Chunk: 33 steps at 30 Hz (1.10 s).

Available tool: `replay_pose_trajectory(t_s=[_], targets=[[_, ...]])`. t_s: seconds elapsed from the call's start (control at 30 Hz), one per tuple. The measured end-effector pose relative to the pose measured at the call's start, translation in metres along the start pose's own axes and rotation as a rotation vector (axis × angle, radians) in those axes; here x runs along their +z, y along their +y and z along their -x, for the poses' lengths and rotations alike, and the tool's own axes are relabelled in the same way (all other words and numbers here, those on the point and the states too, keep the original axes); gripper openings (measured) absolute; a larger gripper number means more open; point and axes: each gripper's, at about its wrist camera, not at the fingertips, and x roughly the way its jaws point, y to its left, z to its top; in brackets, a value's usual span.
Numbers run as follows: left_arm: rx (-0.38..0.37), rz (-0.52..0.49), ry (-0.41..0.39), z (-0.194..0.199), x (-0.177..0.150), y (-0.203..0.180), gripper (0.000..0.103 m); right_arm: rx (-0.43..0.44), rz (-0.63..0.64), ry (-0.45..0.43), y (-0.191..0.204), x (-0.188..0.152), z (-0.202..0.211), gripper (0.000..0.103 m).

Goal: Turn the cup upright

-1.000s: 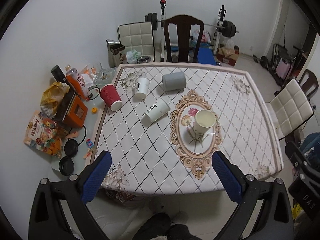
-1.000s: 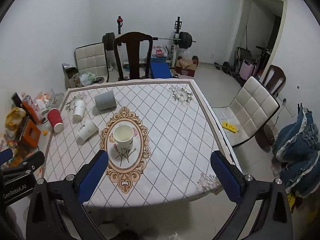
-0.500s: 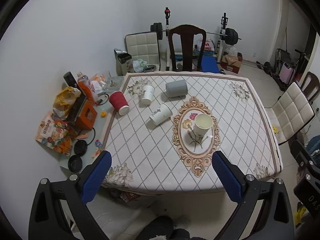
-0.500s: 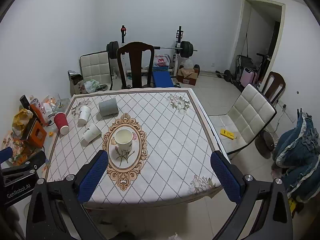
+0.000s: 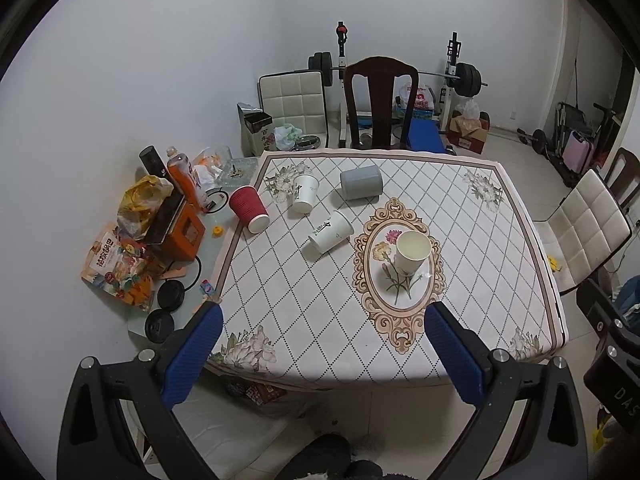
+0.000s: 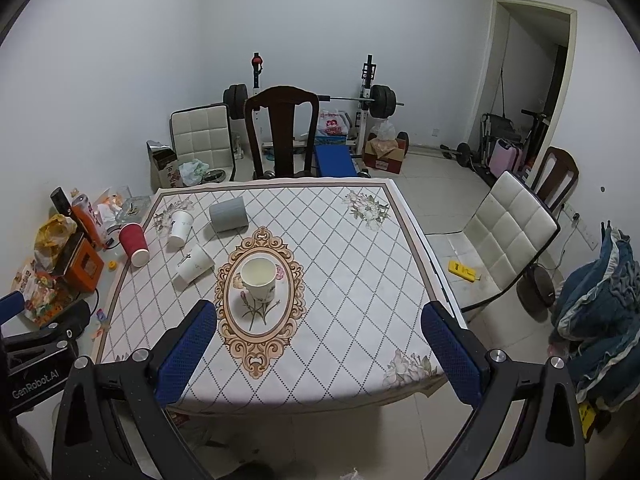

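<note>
— What are you holding?

— Nothing. My left gripper (image 5: 320, 340) and my right gripper (image 6: 318, 336) are both spread wide and empty, hanging off the near edge of the desk (image 6: 360, 300) with its diamond-patterned cloth.

— Where are the cups?

— A cream paper cup (image 6: 258, 279) stands upright on the oval floral medallion (image 5: 400, 304). A white printed paper cup (image 5: 330, 232) lies on its side just left of it. Farther back lie another white paper cup (image 5: 303, 193), a grey cylindrical cup (image 5: 361, 182) and a red ribbed paper cup (image 5: 249, 209), apart from each other

both tongs (image 5: 320, 340) (image 6: 318, 338) drawn back from the table (image 5: 520, 280), table smaller in both views
</note>
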Motion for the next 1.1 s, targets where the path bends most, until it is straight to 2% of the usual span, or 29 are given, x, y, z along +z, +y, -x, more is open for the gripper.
replay_pose_trajectory(t_s=[1.1], targets=[[-0.004, 0.014, -0.011, 0.011, 0.000, 0.010, 0.103, 0.027, 0.020, 0.010, 0.015, -0.002, 0.009, 0.103]])
